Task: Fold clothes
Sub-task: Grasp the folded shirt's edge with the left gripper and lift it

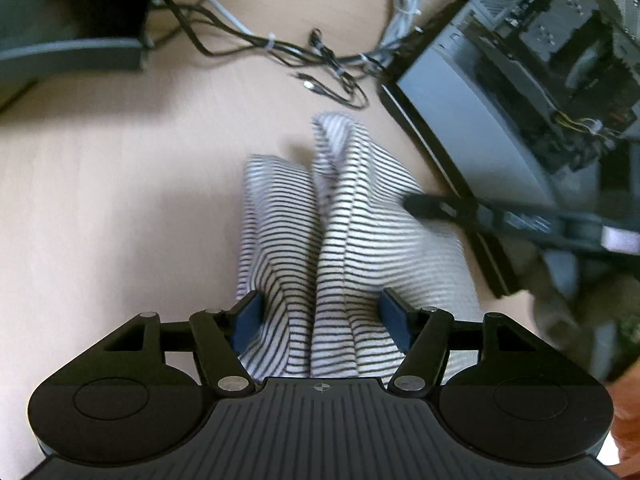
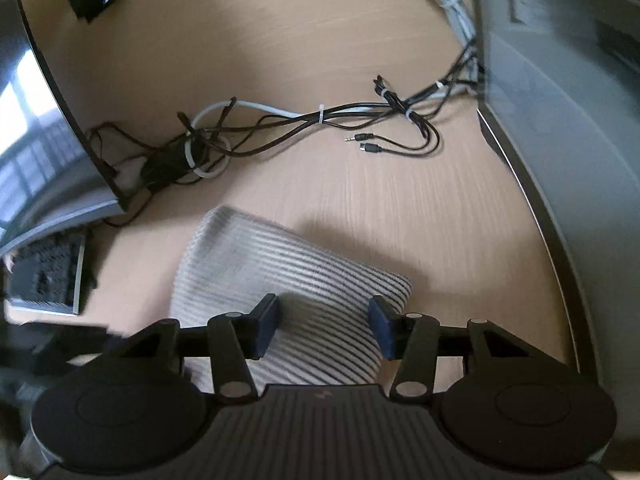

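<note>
A white garment with thin dark stripes (image 1: 352,216) lies bunched in long folds on the light wooden table (image 1: 100,184). My left gripper (image 1: 320,320) hangs over its near end. The blue pads (image 1: 248,320) stand wide apart, and the cloth passes loosely between them without being pinched. A dark finger (image 1: 432,205) of my right gripper reaches in from the right over the cloth's edge. In the right wrist view the same garment (image 2: 256,264) lies flatter. My right gripper (image 2: 324,328) is open just above it, with only cloth below the gap.
A tangle of black and white cables (image 2: 304,118) runs across the table behind the garment. A computer case with a glass side (image 1: 540,80) stands to the right. On the left are a monitor base (image 1: 72,54) and a keyboard (image 2: 44,280).
</note>
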`<state>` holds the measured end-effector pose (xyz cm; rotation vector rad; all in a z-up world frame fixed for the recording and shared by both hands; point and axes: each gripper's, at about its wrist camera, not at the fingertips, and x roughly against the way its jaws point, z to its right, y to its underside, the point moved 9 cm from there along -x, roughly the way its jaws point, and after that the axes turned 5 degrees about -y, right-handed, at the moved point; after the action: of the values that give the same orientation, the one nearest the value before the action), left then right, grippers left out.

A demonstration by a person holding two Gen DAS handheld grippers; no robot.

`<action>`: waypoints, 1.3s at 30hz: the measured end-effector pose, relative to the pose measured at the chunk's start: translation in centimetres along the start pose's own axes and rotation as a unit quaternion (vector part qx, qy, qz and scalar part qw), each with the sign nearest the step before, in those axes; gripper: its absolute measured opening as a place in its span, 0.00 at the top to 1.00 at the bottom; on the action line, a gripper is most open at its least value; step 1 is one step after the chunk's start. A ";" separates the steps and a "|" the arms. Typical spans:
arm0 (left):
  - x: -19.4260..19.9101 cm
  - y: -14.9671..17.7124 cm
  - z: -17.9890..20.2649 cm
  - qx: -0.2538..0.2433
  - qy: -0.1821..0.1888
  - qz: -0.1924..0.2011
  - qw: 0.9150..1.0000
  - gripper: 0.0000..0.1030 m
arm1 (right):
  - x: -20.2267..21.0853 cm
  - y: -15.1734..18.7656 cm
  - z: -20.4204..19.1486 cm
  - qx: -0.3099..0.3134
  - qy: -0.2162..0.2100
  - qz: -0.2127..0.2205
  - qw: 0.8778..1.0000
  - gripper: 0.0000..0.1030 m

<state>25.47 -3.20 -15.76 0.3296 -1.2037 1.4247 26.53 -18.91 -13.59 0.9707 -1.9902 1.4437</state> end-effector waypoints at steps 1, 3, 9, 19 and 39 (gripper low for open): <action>0.0 0.4 0.4 0.002 0.007 -0.003 1.000 0.30 | -0.4 -0.3 -0.1 0.012 0.008 0.002 1.000 0.51; 0.0 1.0 1.1 0.005 0.020 -0.008 1.000 0.28 | -1.0 -0.7 -0.5 0.040 0.022 0.008 0.999 0.51; 1.7 0.8 1.0 0.011 0.030 0.000 0.999 0.27 | 0.5 -0.9 -1.5 0.078 0.028 0.031 0.996 0.43; 1.9 0.1 -1.1 0.013 -0.016 0.011 1.000 0.51 | 4.8 4.3 0.5 -0.004 0.019 0.033 0.999 0.34; 1.1 1.7 -0.5 0.015 -0.015 0.000 1.000 0.52 | 2.5 2.9 -1.0 0.084 0.041 0.039 0.995 0.40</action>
<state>23.87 -1.82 -15.89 0.3732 -1.2074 1.4444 22.69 -18.06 -13.17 0.8957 -1.8904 1.6883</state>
